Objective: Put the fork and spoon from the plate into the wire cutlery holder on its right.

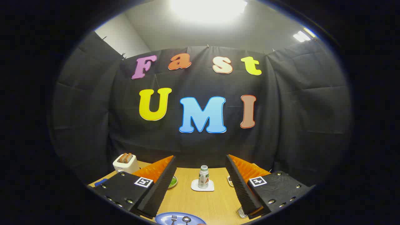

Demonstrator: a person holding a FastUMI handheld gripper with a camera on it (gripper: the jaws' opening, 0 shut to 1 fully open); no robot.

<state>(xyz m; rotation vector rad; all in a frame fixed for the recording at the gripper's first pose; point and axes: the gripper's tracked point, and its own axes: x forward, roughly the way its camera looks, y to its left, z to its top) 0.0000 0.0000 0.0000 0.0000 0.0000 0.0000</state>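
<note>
Fingers (200, 184) spread apart and empty above the blue plate (162, 217), where the stiff, slippery metal fork (173, 220) and spoon (186, 219) invite a mid-handle grasp

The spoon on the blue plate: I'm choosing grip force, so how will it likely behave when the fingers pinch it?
The spoon looks like shiny metal, so probably stiff and somewhat slippery. It lies flat on the blue plate beside the fork, so it may skid before lifting. The gripper stands open, with the plate just before its fingertips.
</note>
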